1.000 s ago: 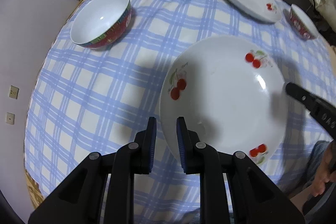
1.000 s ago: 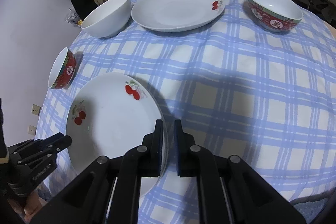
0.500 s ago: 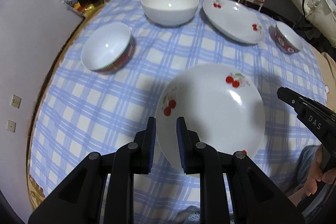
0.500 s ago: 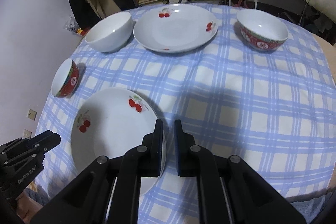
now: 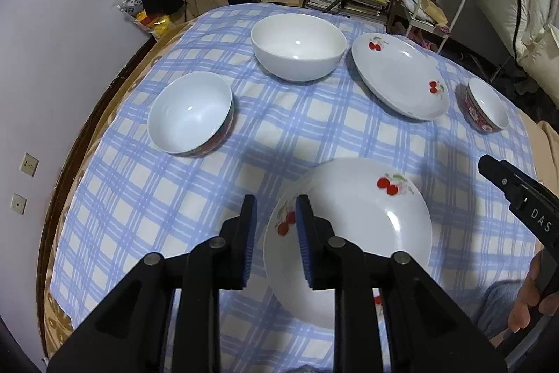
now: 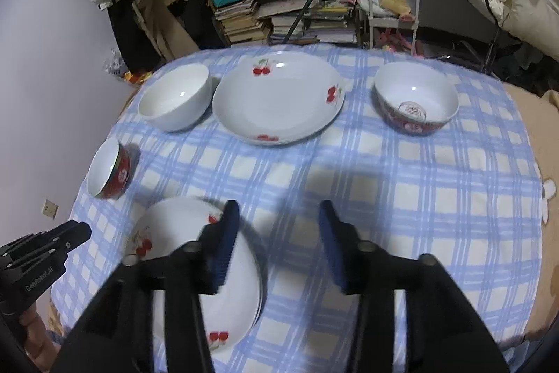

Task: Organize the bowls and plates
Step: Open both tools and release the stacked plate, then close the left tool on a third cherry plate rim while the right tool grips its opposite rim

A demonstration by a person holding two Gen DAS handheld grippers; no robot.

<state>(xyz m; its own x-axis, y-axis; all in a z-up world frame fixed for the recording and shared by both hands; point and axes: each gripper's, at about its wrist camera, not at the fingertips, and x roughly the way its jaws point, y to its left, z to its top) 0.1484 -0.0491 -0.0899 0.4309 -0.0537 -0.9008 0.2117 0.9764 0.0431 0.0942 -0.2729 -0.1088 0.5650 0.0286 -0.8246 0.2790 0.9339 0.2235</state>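
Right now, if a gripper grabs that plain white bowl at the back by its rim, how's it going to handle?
The plain white bowl looks like glazed ceramic: probably rigid, fairly heavy and breakable. Its glossy highlight suggests a slick rim, so it might slip between the pads. It sits upright on the checked tablecloth; pushing may bunch the cloth.

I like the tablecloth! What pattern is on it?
Blue and white checks cover the tablecloth; the right wrist view shows it best.

A matt woven cloth (image 5: 314, 131) in blue check is seen over the table. The cherry plate (image 5: 367, 233) and the white bowl (image 5: 298, 51) at upper centre look glossy and smooth, like glazed ceramic. Matt black plastic is shown by the left gripper (image 5: 274, 240).
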